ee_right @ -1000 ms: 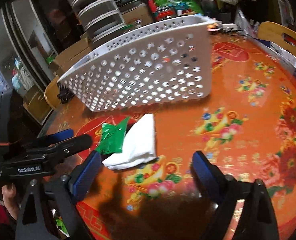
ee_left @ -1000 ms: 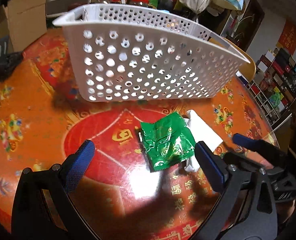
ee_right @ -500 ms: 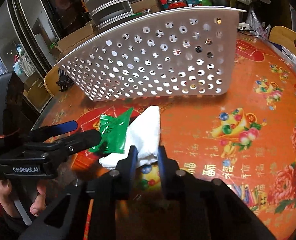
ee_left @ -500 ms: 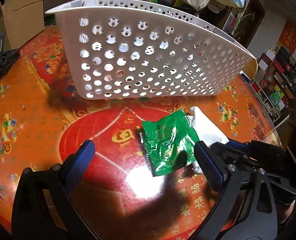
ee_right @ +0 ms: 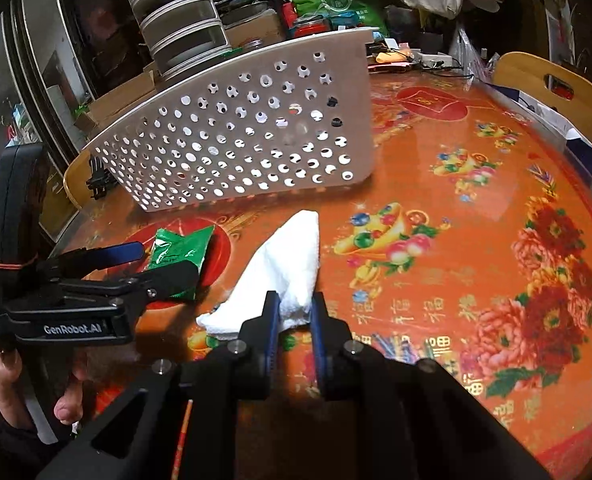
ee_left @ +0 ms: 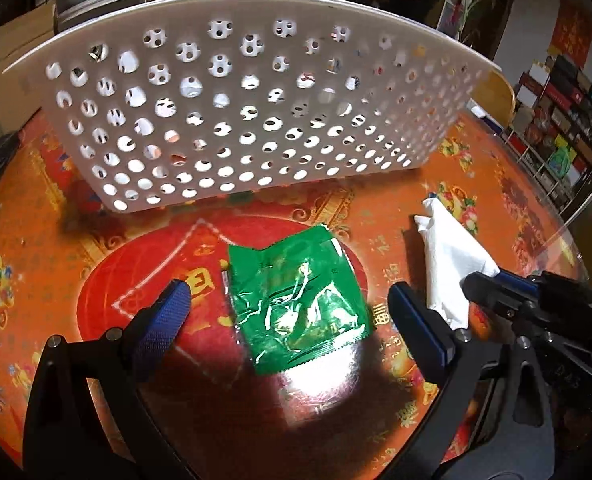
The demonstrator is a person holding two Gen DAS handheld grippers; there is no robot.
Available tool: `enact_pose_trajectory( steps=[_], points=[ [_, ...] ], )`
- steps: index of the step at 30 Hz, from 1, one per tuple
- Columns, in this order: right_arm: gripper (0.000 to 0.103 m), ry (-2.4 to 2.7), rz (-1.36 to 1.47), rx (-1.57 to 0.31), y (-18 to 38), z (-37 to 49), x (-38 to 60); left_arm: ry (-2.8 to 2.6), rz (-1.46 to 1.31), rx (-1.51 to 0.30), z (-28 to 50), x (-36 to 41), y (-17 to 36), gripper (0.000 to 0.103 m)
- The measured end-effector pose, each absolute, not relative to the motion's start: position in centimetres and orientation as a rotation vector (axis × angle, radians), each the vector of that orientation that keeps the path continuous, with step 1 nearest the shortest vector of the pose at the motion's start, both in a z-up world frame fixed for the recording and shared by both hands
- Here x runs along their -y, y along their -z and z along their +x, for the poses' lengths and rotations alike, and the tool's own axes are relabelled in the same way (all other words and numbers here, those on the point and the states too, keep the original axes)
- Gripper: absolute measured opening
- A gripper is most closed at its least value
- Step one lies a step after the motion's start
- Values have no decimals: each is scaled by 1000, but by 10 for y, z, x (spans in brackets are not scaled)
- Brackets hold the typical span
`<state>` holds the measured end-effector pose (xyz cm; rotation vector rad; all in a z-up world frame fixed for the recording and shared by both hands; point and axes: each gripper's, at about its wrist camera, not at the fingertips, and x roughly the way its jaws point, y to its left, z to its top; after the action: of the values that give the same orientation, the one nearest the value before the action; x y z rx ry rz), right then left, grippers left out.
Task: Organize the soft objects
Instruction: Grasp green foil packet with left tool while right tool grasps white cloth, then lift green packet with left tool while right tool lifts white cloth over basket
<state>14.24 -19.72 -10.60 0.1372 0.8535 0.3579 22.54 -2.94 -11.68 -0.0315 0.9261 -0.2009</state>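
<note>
A green foil packet (ee_left: pixel 296 300) lies flat on the red round table. My left gripper (ee_left: pixel 292 312) is open, its two fingers either side of the packet, low over it. The packet also shows in the right wrist view (ee_right: pixel 178 256). A white folded cloth (ee_right: pixel 284 276) lies to the packet's right; it shows in the left wrist view too (ee_left: pixel 451 260). My right gripper (ee_right: pixel 294 312) is shut on the cloth's near end. A white perforated basket (ee_left: pixel 248 108) stands behind both items, also in the right wrist view (ee_right: pixel 248 136).
The table (ee_right: pixel 475 208) is round, glossy, orange-red with flower prints. A wooden chair (ee_right: pixel 551 92) stands at its far right edge. Boxes, drawers and bags crowd the background behind the basket.
My right gripper closed on the white cloth and has pulled it a little to the right, off the packet. My left gripper has moved forward and lower over the green packet.
</note>
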Motion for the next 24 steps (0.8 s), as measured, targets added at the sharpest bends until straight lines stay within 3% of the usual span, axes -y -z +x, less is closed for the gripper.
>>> enact_pose_trajectory(
  steps=[5,13,21,24],
  points=[
    [14,-364,142,-837,108,141,197,178,35,-900,222,42,115,67],
    [14,-366,141,-832,108,139,197,173,95,-846,213,59,109,50],
    [13,-362,144,-833,105,139,197,196,76,-824,204,50,105,45],
    [13,-363,136,-813,97,136,197,201,54,-796,193,35,99,35]
  ],
)
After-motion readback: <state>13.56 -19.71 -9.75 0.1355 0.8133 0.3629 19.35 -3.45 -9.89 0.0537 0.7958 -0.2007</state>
